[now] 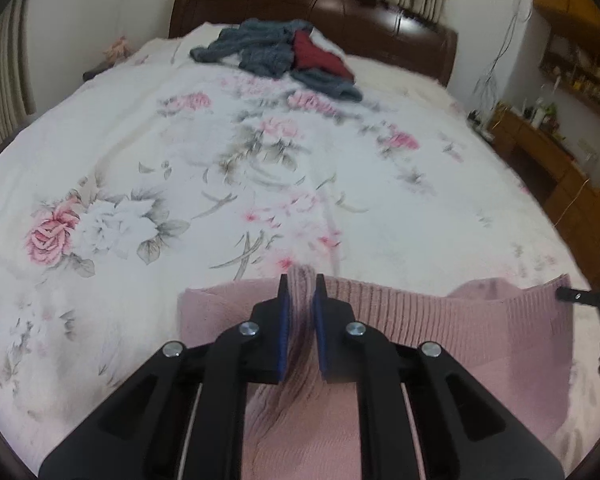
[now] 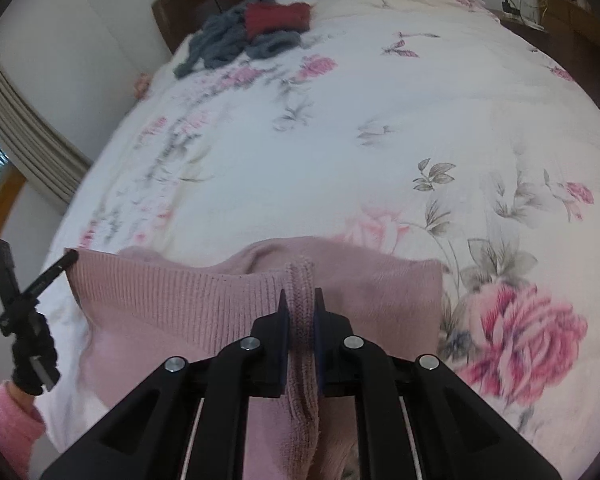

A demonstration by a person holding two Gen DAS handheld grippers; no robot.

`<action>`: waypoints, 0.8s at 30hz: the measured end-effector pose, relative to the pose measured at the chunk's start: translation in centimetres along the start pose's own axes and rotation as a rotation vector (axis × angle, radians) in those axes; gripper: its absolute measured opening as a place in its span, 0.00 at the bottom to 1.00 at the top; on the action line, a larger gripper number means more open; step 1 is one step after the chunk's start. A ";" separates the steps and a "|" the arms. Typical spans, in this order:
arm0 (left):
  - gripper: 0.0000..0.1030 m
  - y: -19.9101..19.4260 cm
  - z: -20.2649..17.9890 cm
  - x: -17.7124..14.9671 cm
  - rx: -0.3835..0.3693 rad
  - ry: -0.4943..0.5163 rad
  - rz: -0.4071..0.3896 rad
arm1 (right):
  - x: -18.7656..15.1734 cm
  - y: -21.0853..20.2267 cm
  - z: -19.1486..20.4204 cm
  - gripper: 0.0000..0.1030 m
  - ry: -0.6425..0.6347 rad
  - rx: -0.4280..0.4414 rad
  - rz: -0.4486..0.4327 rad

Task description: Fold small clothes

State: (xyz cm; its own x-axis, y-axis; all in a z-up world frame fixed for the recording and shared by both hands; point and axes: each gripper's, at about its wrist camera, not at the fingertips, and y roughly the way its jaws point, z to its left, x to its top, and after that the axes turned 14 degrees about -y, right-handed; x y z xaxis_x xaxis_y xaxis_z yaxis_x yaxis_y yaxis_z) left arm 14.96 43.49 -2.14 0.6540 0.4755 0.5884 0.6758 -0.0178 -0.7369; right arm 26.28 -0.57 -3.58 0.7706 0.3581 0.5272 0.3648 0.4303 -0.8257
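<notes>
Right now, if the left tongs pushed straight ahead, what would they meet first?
The left tongs, shut on the pink sweater, point across bare floral bedspread. The first obstacle looks to be the grey and red clothes pile near the headboard, though depth is unclear.

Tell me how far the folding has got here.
Done: no folded garment shows. In hand: the left gripper and right gripper each pinch the pink knit over the bedspread. Left: this knit, plus the grey and red heap by the headboard.

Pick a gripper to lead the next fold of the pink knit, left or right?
Neither clearly: left gripper and right gripper are each shut on a pinch of the pink sweater, so probably both together.
</notes>
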 end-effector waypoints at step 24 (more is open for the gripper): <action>0.47 0.1 3.7 -1.7 0.181 -0.003 0.036 | -5.8 -1.5 -0.8 0.34 0.062 0.034 0.096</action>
State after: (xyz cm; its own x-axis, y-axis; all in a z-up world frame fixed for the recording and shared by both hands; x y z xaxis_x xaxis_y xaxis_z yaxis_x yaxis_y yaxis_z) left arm 12.68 45.96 -4.46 0.6759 0.4798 0.5595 0.5794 0.1234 -0.8057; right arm 21.66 -3.96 -5.57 0.8323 0.3476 0.4318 0.2708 0.4247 -0.8639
